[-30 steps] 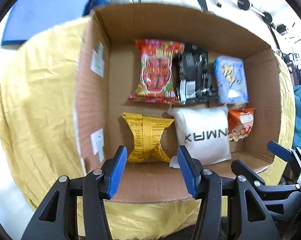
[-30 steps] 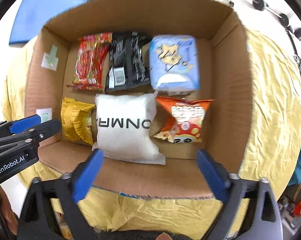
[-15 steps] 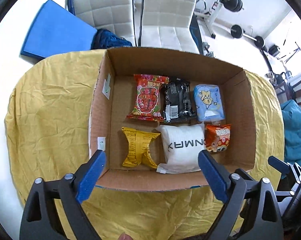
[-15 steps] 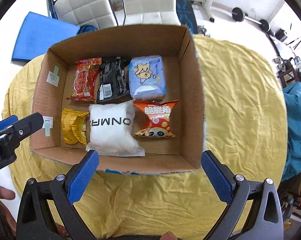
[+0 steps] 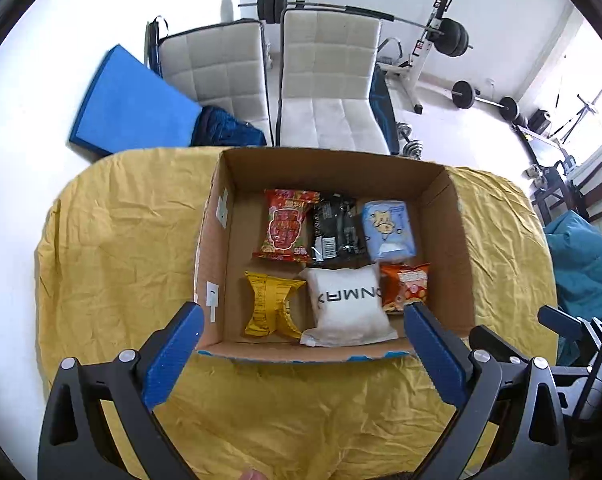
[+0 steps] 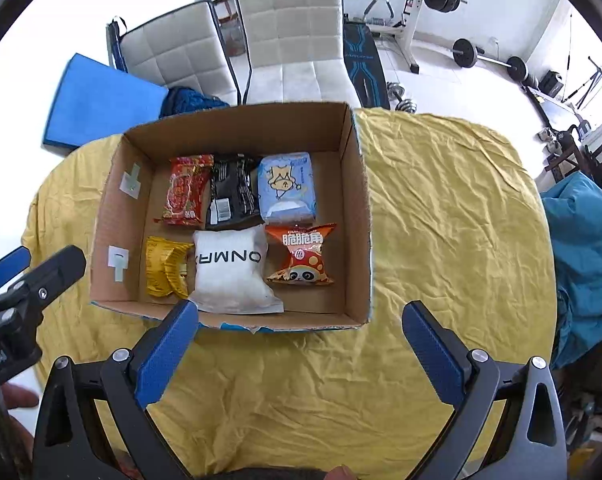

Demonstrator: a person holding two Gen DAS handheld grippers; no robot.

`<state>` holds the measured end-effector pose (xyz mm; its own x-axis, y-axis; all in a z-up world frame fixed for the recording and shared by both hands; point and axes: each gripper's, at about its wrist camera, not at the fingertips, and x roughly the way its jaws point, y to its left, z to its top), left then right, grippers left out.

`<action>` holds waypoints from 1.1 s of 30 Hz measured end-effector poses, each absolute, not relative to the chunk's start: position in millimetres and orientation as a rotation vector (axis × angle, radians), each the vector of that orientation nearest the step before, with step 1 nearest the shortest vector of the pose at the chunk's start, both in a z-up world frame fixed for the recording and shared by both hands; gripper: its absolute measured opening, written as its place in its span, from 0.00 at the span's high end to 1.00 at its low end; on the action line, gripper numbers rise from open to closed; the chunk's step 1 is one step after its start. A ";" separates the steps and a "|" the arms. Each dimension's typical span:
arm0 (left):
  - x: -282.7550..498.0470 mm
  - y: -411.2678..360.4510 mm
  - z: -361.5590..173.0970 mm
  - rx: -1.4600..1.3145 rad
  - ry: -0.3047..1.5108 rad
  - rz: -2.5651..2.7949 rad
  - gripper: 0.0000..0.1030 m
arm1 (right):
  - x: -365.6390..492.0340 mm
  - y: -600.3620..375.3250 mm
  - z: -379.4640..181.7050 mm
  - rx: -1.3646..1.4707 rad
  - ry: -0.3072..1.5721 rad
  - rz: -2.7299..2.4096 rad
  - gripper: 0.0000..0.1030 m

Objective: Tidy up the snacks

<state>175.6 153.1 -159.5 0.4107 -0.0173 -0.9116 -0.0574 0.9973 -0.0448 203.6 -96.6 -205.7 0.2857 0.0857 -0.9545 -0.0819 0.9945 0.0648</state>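
An open cardboard box (image 5: 457, 240) (image 6: 357, 200) sits on a yellow cloth. Inside lie several snack packs in two rows: a red pack (image 5: 287, 226), a black pack (image 5: 335, 230) and a light blue pack (image 5: 389, 230) at the back; a yellow pack (image 5: 269, 306), a white pillow pack (image 5: 347, 306) (image 6: 231, 270) and an orange pack (image 5: 405, 286) (image 6: 301, 254) in front. My left gripper (image 5: 301, 354) is open and empty, held high before the box's near wall. My right gripper (image 6: 301, 350) is open and empty too, above the cloth.
The yellow cloth (image 6: 441, 220) covers a round table. Two white padded chairs (image 5: 329, 80) stand behind it, beside a blue mat (image 5: 129, 108). Weight equipment (image 5: 449, 40) fills the back right. A teal fabric heap (image 6: 585, 240) lies at the right edge.
Both grippers have pulled up and back from the box, so the whole table and room show. My left gripper's jaws have widened. The snacks have not moved.
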 end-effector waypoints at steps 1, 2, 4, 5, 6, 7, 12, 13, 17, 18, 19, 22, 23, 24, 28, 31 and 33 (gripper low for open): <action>171.7 151.3 -153.7 -0.070 1.132 0.028 0.01 | 201.5 -97.1 -201.9 0.003 1.271 0.116 0.00; 166.8 149.0 -147.1 -0.063 1.113 0.030 0.01 | 199.0 -98.0 -197.6 0.003 1.264 0.119 0.00; 156.5 143.0 -132.2 -0.049 1.084 0.037 0.01 | 191.3 -101.2 -185.9 0.016 1.248 0.129 0.00; 151.1 141.0 -124.7 -0.052 1.071 0.038 0.01 | 185.9 -103.3 -179.0 0.025 1.239 0.140 0.00; 146.1 139.2 -118.3 -0.054 1.062 0.039 0.01 | 181.1 -105.6 -173.2 0.030 1.231 0.145 0.00; 139.5 137.4 -109.3 -0.061 1.049 0.038 0.01 | 176.0 -107.6 -166.8 0.038 1.222 0.152 0.00; 102.8 126.7 -61.2 -0.042 0.961 0.064 0.01 | 138.0 -123.3 -116.0 0.064 1.129 0.153 0.00; 97.5 125.5 -55.3 -0.043 0.954 0.062 0.01 | 132.1 -125.8 -108.1 0.064 1.117 0.151 0.00; 74.4 121.1 -30.6 -0.063 0.955 0.043 0.01 | 101.1 -133.5 -67.8 0.057 1.062 0.170 0.00; 69.1 120.3 -24.7 -0.069 0.954 0.036 0.01 | 94.8 -134.7 -59.8 0.057 1.048 0.175 0.00; 65.6 119.7 -21.1 -0.073 0.953 0.031 0.01 | 87.9 -135.5 -52.0 0.056 1.037 0.178 0.00; 50.8 117.7 -4.5 -0.081 0.943 0.018 0.01 | 68.1 -137.5 -29.1 0.059 1.013 0.201 0.00; 48.0 117.4 -1.0 -0.079 0.937 0.021 0.01 | 63.0 -137.7 -22.0 0.053 1.002 0.206 0.00; 44.6 117.3 3.7 -0.075 0.930 0.027 0.01 | 55.1 -137.5 -12.0 0.040 0.980 0.205 0.00; 34.0 118.2 20.9 -0.055 0.903 0.053 0.01 | 42.5 -141.3 7.6 0.011 0.942 0.184 0.00; 27.0 120.0 30.4 -0.048 0.875 0.076 0.01 | 37.3 -145.6 17.3 0.000 0.933 0.169 0.00; 25.5 121.3 31.6 -0.051 0.869 0.083 0.01 | 35.1 -148.0 21.6 -0.002 0.927 0.161 0.00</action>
